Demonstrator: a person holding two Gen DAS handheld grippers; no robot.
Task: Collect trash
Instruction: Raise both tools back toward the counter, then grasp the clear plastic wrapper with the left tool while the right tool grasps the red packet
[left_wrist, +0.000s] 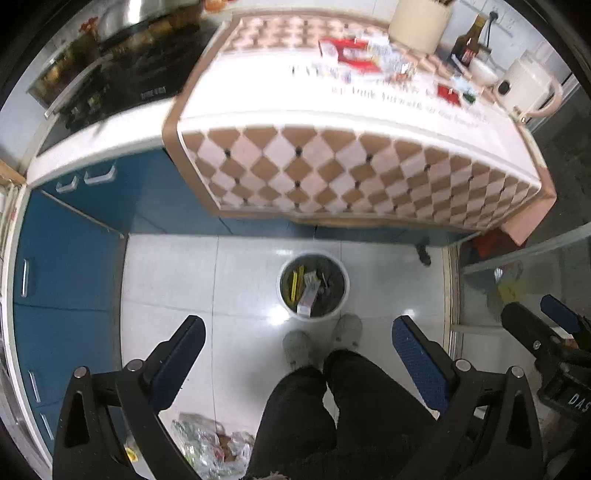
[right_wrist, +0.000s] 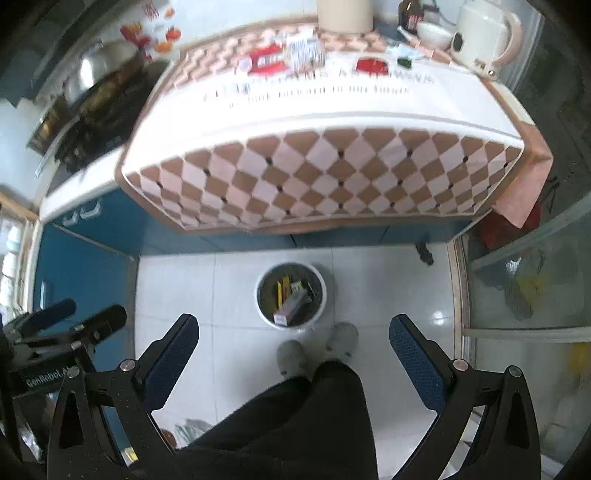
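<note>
Left wrist view shows our left gripper (left_wrist: 297, 347) and right gripper (right_wrist: 293, 343) spread empty, so a hasty grab at the table litter (left_wrist: 349, 55) may knock pieces short of the bin (left_wrist: 313, 284).

Black trousers (left_wrist: 295, 413), grey slippers (left_wrist: 297, 347); each black tool (left_wrist: 298, 345) has blue finger pads (left_wrist: 419, 363).
</note>
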